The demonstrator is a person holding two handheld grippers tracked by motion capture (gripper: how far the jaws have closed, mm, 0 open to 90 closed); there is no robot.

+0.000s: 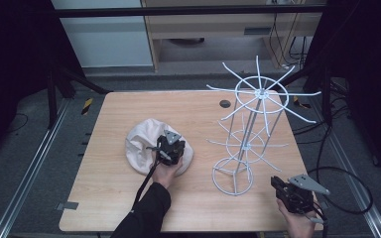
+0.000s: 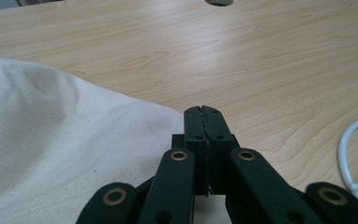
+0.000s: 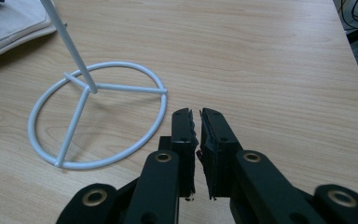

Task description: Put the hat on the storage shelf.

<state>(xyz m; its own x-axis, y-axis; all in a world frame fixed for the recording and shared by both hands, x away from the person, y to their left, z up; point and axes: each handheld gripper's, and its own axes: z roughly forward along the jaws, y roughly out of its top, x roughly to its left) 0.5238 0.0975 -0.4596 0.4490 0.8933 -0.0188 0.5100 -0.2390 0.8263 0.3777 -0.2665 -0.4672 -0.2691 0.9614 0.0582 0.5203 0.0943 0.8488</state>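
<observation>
Left gripper over the right edge of the cloth, jaws pressed together; cloth edge just left of and under the tips in the left gripper view, whether pinched between them impossible to tell. Right gripper near the table's front right corner, jaws nearly closed on nothing, a thin gap between them, pointing at the rack base ring just ahead and to its left. Left hand clearly nearer the cloth. Rack upright, long axis vertical, right of the cloth. One cloth, one rack, two grippers.
</observation>
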